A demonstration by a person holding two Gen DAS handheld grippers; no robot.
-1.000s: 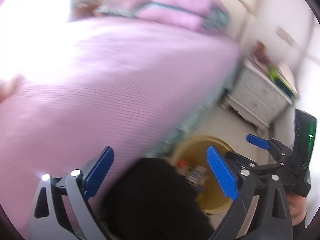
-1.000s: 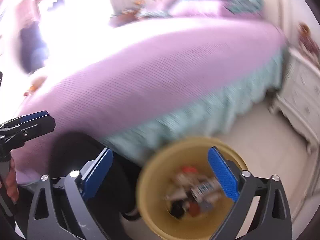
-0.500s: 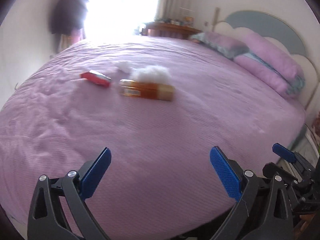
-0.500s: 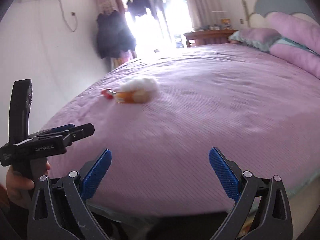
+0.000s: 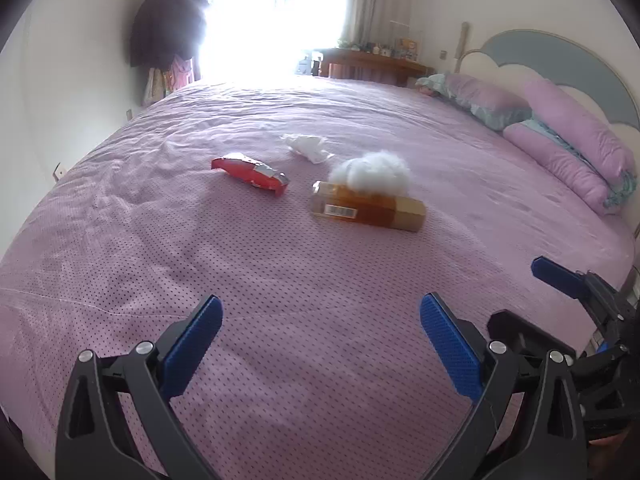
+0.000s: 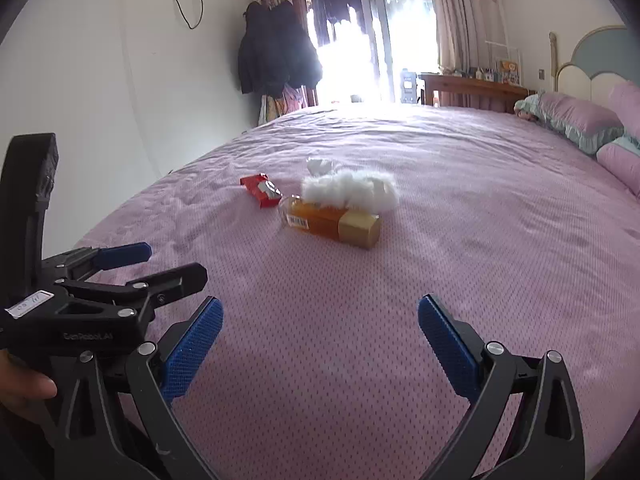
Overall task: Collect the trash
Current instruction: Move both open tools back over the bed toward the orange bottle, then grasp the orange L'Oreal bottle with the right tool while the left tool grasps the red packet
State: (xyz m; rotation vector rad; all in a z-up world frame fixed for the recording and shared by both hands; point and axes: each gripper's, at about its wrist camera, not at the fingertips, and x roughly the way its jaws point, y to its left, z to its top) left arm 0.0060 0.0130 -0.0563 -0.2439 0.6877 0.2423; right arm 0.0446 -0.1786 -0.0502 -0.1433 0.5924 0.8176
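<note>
Both tongs hang low over the near edge of a pink bedspread (image 5: 320,280), and each is spread wide with nothing between its blue pads. The left gripper (image 5: 320,344) points across the bed; the trash lies well ahead of it, grouped together. Straight in front and slightly to its right is an amber bottle (image 5: 366,209) on its side, gold cap toward the right, barcode label facing the camera. A white cotton wad (image 5: 374,172) sits just behind the bottle and touches its top edge. Ahead and to the left of that lies a red wrapper (image 5: 252,173), torn open, apart from the bottle. Farther off, beyond both, is a crumpled white tissue (image 5: 308,147). The right gripper (image 6: 320,344) is beside the left one, whose arms show at the left of its view, held by a hand (image 6: 24,390). From the right tongs the same bottle lies ahead and a little left, with the wrapper further left
</note>
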